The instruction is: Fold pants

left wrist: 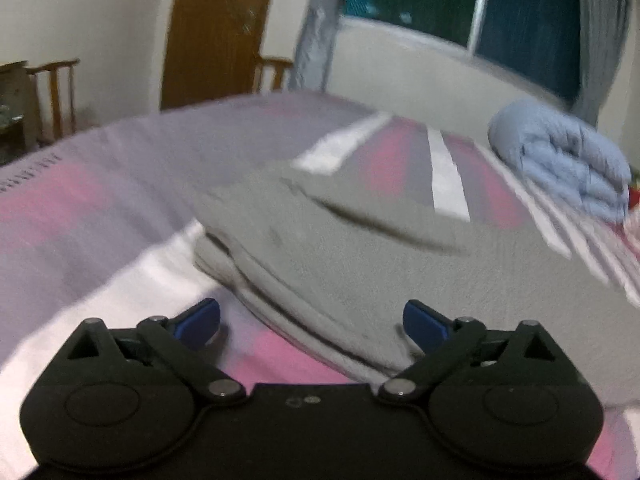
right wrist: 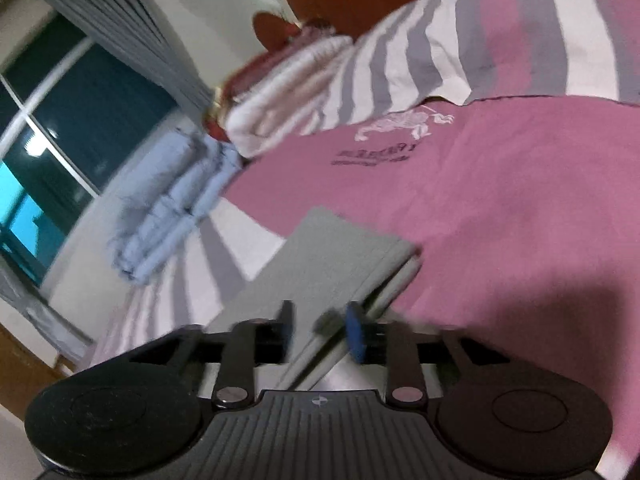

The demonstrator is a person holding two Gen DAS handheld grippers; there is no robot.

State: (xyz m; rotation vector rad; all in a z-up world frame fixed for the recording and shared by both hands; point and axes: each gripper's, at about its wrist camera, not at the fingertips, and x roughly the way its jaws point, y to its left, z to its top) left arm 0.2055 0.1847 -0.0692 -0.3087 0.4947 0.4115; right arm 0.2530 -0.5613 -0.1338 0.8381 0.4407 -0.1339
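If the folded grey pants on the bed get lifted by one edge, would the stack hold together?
Probably not: the grey pants look like soft knit in loose stacked layers, so they would likely droop and unfold. Pushed across the striped bedsheet, they would probably drag and bunch rather than slide.

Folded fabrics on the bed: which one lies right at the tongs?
The grey pants, folded in flat layers at the left tongs. The blue quilt sits rolled, farther back by the window.
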